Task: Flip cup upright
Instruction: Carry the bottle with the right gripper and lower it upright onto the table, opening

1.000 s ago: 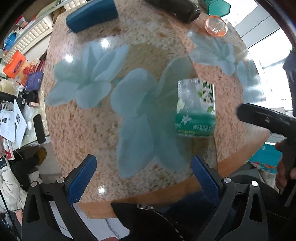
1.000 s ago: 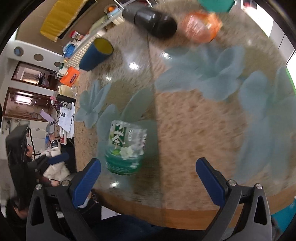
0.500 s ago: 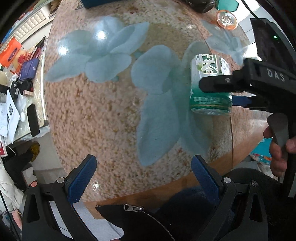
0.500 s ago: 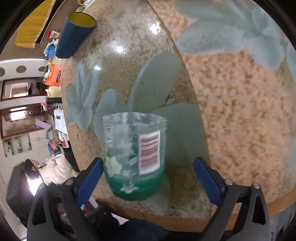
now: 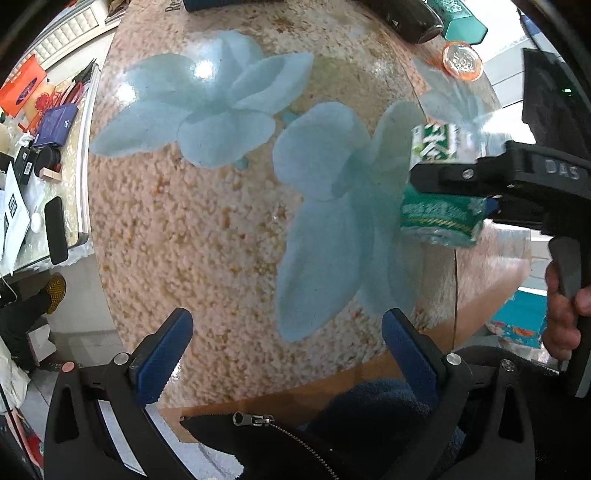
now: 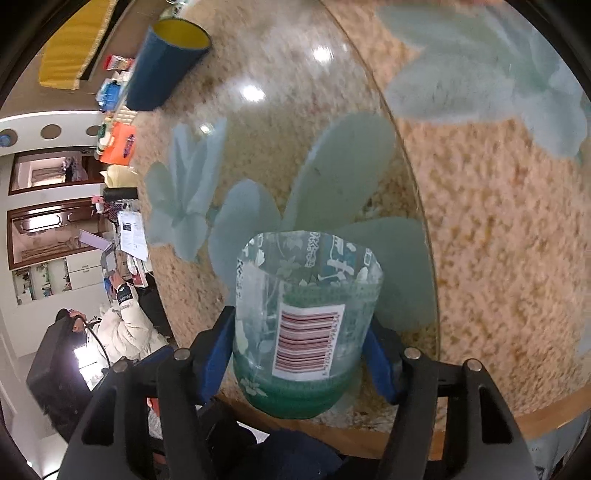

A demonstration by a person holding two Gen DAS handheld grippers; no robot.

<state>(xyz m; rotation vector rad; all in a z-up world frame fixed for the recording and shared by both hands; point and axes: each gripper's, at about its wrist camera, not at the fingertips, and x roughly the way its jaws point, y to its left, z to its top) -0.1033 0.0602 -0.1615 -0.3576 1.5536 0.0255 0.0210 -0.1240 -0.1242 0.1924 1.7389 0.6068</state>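
The right claw (image 6: 301,343) is clenched on the clear green-labelled cup (image 6: 306,317), its blue pads pressing both sides near the tabletop (image 5: 221,229) front edge; the person's right hand (image 5: 563,306) wraps the handle. The left claw (image 5: 286,345) hangs spread wide, grasping nothing, over the flowered surface beside the cup. Farther back lie a blue tumbler (image 6: 164,62), a black bottle (image 5: 410,18) and an orange lid (image 5: 461,61).

The right gripper (image 6: 301,347) is squeezed in tight, with a blue pad pressing on each side of the cup (image 6: 306,317). A hand (image 5: 563,314) holds its black handle by the table's near edge. The left gripper (image 5: 286,347) sits low at that edge, its blue fingers (image 5: 166,349) spread wide with nothing between them.
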